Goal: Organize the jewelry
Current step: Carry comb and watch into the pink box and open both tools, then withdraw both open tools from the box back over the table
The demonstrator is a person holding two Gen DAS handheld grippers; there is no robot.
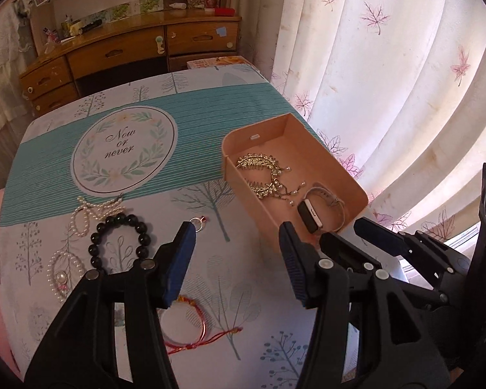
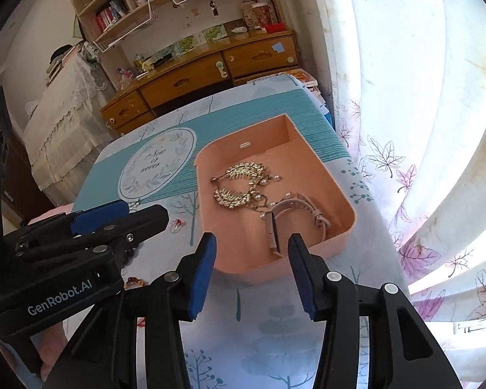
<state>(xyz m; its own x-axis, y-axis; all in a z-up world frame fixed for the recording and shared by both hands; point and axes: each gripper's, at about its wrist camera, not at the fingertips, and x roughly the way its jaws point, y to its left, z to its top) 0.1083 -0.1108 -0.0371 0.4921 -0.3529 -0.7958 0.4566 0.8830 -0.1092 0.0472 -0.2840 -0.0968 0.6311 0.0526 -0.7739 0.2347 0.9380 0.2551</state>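
A pink tray (image 1: 327,149) stands on the right side of the table and holds two gold hair combs (image 1: 259,165) and a watch (image 1: 309,215). Loose on the cloth to its left lie a black bead bracelet (image 1: 120,236), a pearl necklace (image 1: 87,210), a pearl bracelet (image 1: 60,275), a small ring (image 1: 199,222) and a red string bracelet (image 1: 194,324). My left gripper (image 1: 236,230) hangs open and empty above the cloth beside the tray. Over the tray's (image 2: 340,236) near edge, just short of the watch (image 2: 295,207), my right gripper (image 2: 252,238) is open and empty too.
A patterned tablecloth (image 1: 191,123) covers the table. A pale curtain (image 1: 388,81) hangs close along the right side, behind the tray. A wooden desk with drawers (image 1: 129,48) stands beyond the far table edge, and a book (image 1: 217,61) lies there.
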